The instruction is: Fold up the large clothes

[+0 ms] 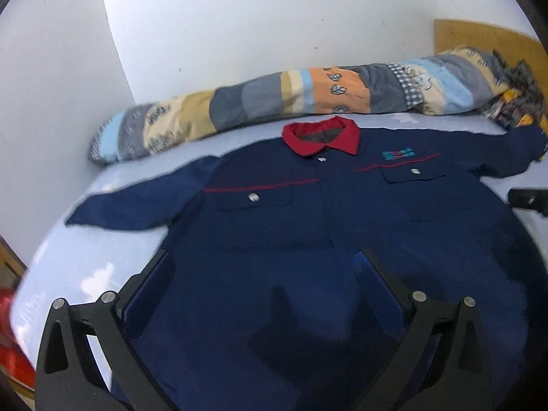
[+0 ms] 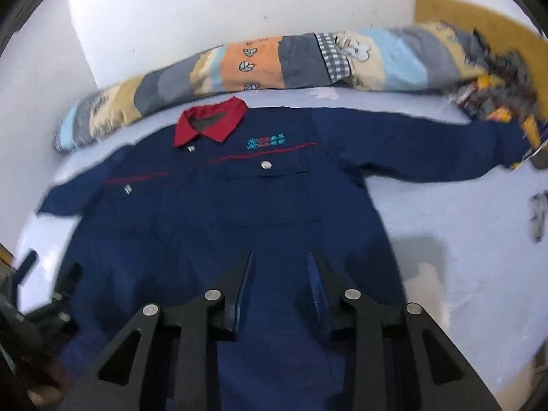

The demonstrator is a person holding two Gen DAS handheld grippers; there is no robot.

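pale blue bed sheet (image 1: 113,178) carries the navy jacket (image 1: 274,212) flat and unfolded below the patchwork quilt (image 1: 308,92); left gripper (image 1: 263,263) spread wide, empty.
right wrist view: right gripper (image 2: 281,263) narrowly parted, pinching nothing; every fold is left.

L claw (image 1: 263,267) wide (R claw (image 2: 281,267) narrower)

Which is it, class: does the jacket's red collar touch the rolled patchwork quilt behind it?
Cannot tell. In both wrist views the red collar sits right at the patchwork quilt, with neither contact nor gap plainly visible.
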